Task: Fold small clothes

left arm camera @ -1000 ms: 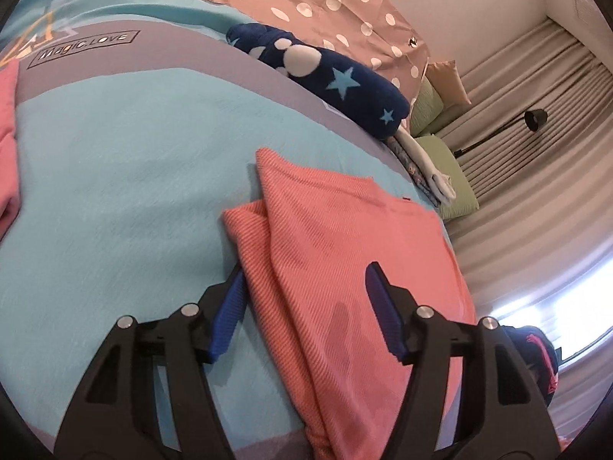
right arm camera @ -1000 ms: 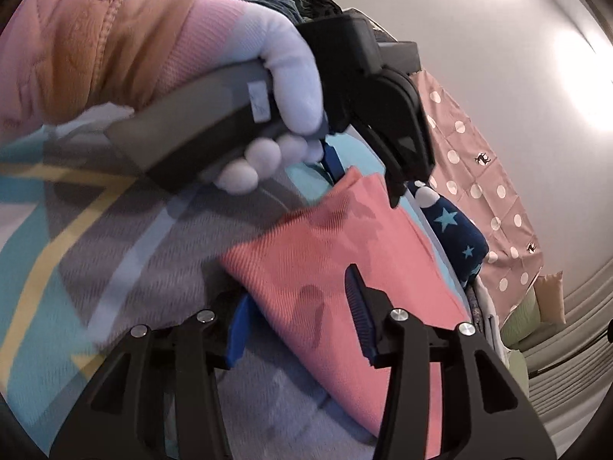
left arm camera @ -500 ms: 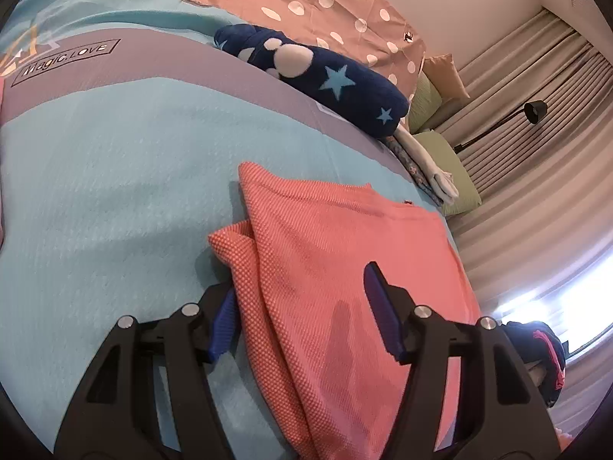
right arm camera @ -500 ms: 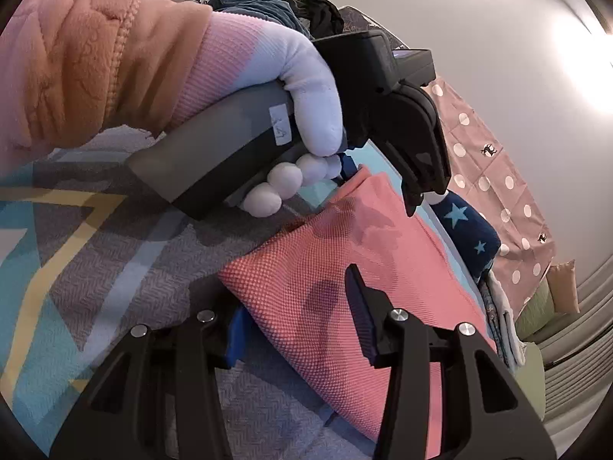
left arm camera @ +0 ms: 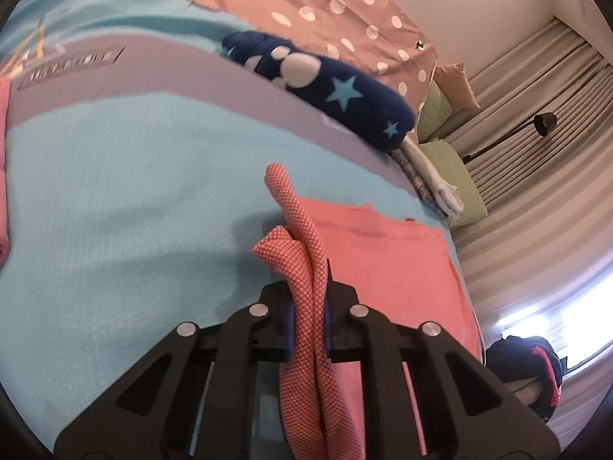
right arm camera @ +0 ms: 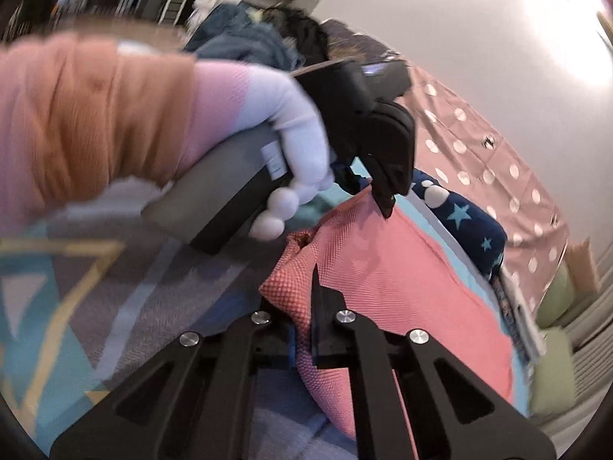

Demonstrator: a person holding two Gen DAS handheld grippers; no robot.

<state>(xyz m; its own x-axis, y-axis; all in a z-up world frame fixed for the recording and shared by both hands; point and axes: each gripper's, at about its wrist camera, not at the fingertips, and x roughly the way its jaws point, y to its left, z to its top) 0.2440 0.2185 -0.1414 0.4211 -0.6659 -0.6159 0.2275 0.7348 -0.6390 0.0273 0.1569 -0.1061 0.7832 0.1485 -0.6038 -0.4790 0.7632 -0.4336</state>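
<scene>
A coral-pink knit garment (left arm camera: 383, 260) lies partly folded on the bed's blue and grey cover (left arm camera: 134, 176). My left gripper (left arm camera: 308, 306) is shut on the garment's near edge, and the pinched cloth stands up in a ridge between its jaws. My right gripper (right arm camera: 302, 326) is shut on another edge of the same garment (right arm camera: 402, 287). In the right wrist view the left gripper (right arm camera: 383, 199), held by a white-gloved hand in a pink sleeve, pinches the garment's far corner.
A navy pillow with stars (left arm camera: 325, 84) lies beyond the garment, with a pink polka-dot cloth (left arm camera: 325, 4) behind it. Green cushions (left arm camera: 448, 161) and a floor lamp (left arm camera: 544, 122) stand by the curtains. Another pink cloth (left arm camera: 3, 153) shows at the left edge.
Both grippers have gone from open around the garment's edges to shut on the cloth. The pinched edges now bunch up off the bed.
</scene>
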